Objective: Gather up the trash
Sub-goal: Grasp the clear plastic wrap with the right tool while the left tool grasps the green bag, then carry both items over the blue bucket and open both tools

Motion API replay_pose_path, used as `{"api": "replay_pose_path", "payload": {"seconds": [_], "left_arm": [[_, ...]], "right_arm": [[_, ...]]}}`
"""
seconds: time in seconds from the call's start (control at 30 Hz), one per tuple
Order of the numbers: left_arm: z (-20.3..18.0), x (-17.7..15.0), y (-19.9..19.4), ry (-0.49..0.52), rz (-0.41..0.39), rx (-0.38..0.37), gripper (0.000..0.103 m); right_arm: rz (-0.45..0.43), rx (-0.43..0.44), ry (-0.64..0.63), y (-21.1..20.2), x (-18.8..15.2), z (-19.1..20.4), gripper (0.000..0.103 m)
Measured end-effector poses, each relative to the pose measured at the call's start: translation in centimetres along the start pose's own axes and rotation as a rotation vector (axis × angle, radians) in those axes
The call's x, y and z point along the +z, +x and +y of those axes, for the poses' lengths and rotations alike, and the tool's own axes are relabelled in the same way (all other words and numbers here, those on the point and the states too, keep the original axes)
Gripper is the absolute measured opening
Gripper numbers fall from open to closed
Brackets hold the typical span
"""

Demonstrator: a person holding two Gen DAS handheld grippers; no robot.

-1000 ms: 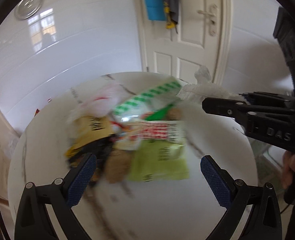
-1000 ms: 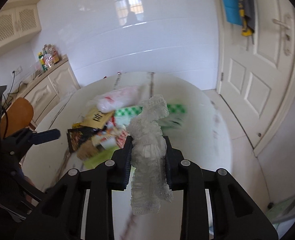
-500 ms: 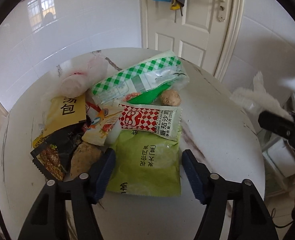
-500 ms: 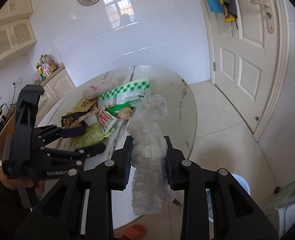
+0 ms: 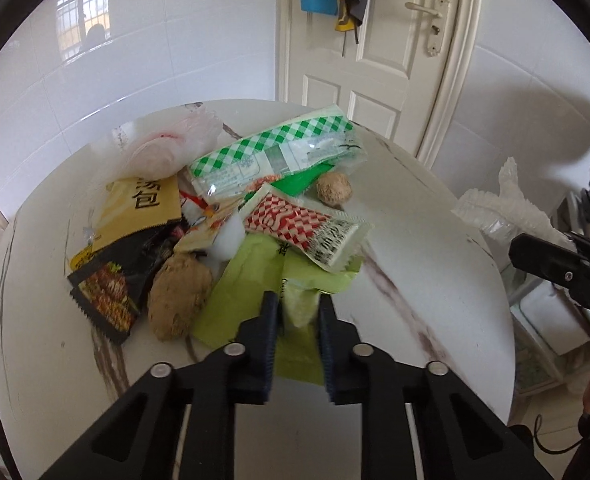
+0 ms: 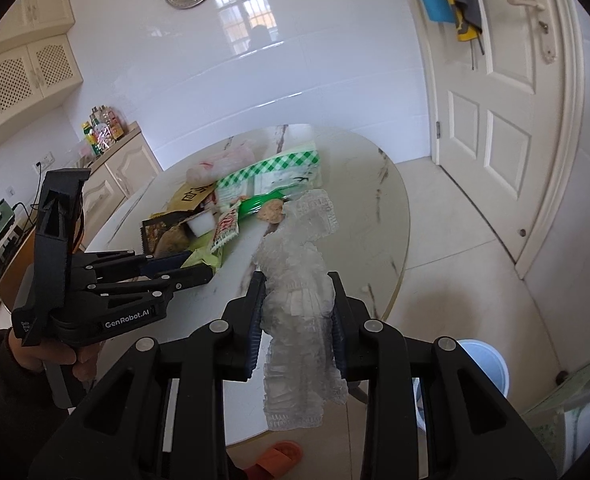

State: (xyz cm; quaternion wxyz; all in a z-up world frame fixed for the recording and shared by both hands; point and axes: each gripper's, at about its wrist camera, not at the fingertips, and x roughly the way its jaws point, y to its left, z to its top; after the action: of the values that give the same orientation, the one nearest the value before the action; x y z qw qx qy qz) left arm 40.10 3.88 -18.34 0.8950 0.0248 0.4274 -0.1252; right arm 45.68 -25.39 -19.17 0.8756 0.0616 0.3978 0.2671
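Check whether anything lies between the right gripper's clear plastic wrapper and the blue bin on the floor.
Nothing visible does. The right gripper holds the clear plastic wrapper past the table's edge; the blue bin sits on the floor below and to its right, partly hidden by the gripper's own frame.

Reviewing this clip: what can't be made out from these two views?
- Lower part of the green packet, left wrist view: hidden behind the left hand-held gripper shut on it.
- Blue bin, right wrist view: mostly hidden by the right hand-held gripper; contents unseen.
- Small print on the red-checked sachet: too small.
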Motion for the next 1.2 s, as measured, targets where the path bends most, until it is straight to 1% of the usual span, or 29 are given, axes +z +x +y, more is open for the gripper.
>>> {"api": "replay_pose_path", "payload": {"seconds": [0.2, 0.33, 0.47, 0.57, 0.7, 0.8, 0.9, 1.07, 1.2], "left_arm": [[0.8, -1.5, -3.5, -0.036, -0.023, -0.031, 0.009], [1.2, -2.4, -7.0, -0.06, -0.067, -0.061, 0.008], [1.0, -2.7, -9.7, -0.052, -0.111, -0.067, 0.008], [-0.2, -2.8, -11.3, -0.032, -0.137, -0.081, 0.008], [-3.0, -2.3, -12.6, 0.016, -0.159, -0.107, 0.008], [-5.3, -1.5, -12.6, 0.049, -0.162, -0.134, 0.008], [-8.8, -0.5, -12.4, 0.103, -0.165, -0.163, 0.008], [-14.2, 1.3, -10.1, 0.173, -0.14, -0.213, 0.008], [-19.2, 2.4, -6.3, 0.242, -0.088, -0.262, 0.008]], "right_arm": [[-0.004, 0.003, -0.014, -1.1, -0.5, 1.4, 0.028], [-0.012, 0.005, -0.026, -1.9, -0.6, 2.6, 0.028], [-0.023, 0.006, -0.04, -2.9, -0.7, 3.6, 0.028], [-0.033, 0.003, -0.045, -3.7, -0.9, 4.1, 0.028], [-0.047, -0.008, -0.038, -5.0, -1.4, 4.0, 0.028], [-0.058, -0.022, -0.02, -6.1, -1.8, 3.1, 0.028], [-0.072, -0.041, 0.0, -7.3, -2.3, 1.6, 0.028], [-0.093, -0.086, 0.056, -9.6, -3.5, -2.4, 0.028], [-0.1, -0.145, 0.124, -11.1, -5.0, -7.2, 0.028]]}}
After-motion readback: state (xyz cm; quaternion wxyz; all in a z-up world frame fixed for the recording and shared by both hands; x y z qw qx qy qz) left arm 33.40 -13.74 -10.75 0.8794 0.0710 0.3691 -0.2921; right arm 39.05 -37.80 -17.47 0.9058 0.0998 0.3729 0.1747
